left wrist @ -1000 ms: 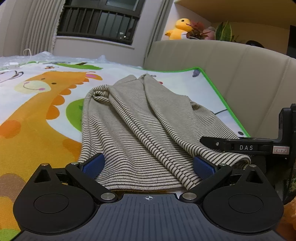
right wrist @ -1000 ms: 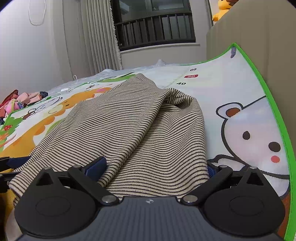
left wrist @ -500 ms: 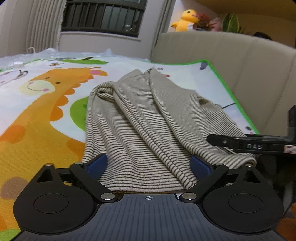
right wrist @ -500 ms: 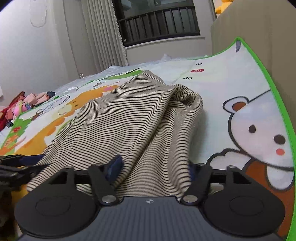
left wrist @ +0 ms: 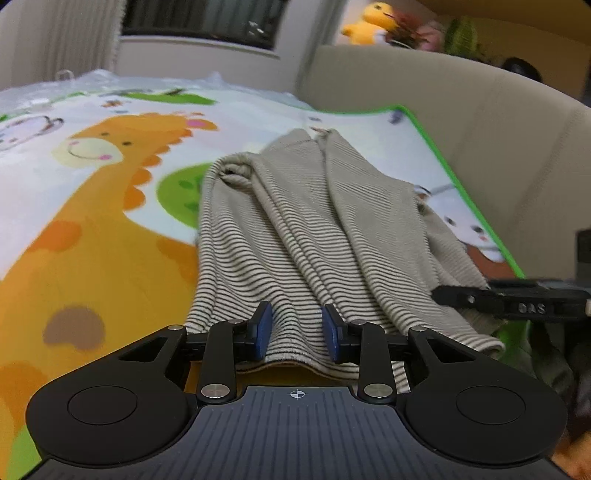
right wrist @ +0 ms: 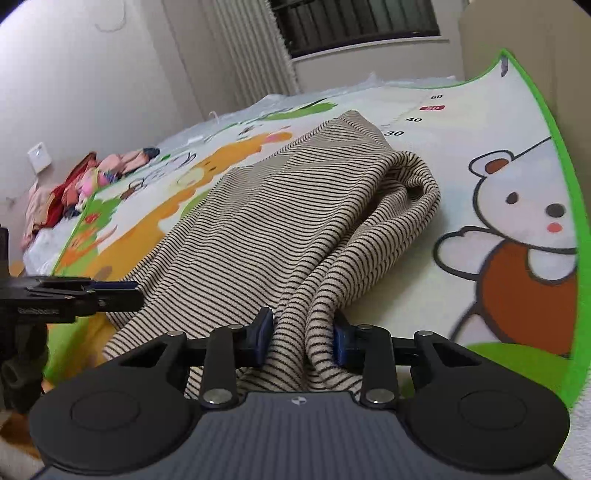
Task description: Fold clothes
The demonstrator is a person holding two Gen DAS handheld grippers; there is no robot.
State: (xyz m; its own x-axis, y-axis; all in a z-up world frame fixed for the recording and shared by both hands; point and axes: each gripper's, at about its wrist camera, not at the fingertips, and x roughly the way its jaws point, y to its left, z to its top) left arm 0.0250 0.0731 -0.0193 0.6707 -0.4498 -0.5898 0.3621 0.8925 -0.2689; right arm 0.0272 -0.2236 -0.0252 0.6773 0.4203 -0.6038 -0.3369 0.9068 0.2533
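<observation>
Left hand-held gripper (left wrist: 295, 334) and right hand-held gripper (right wrist: 303, 338), each clamped on bunched shirt (left wrist: 295, 229) hem; an uneven lift could skew the fold.

One striped garment (left wrist: 314, 236); one play mat (left wrist: 92, 229); two grippers (left wrist: 295, 328) (right wrist: 301, 334); one yellow plush toy (left wrist: 369, 22)

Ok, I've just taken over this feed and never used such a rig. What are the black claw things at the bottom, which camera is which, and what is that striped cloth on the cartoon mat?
Each picture comes from a camera mounted on a hand-held two-finger gripper, looking forward along its fingers. One shows the left gripper, the other the right gripper; each also appears at the edge of the other's view. On the play mat lies a striped garment. Both grippers have closed on its near hem, pinching bunched fabric between blue pads. A sofa borders the mat.
</observation>
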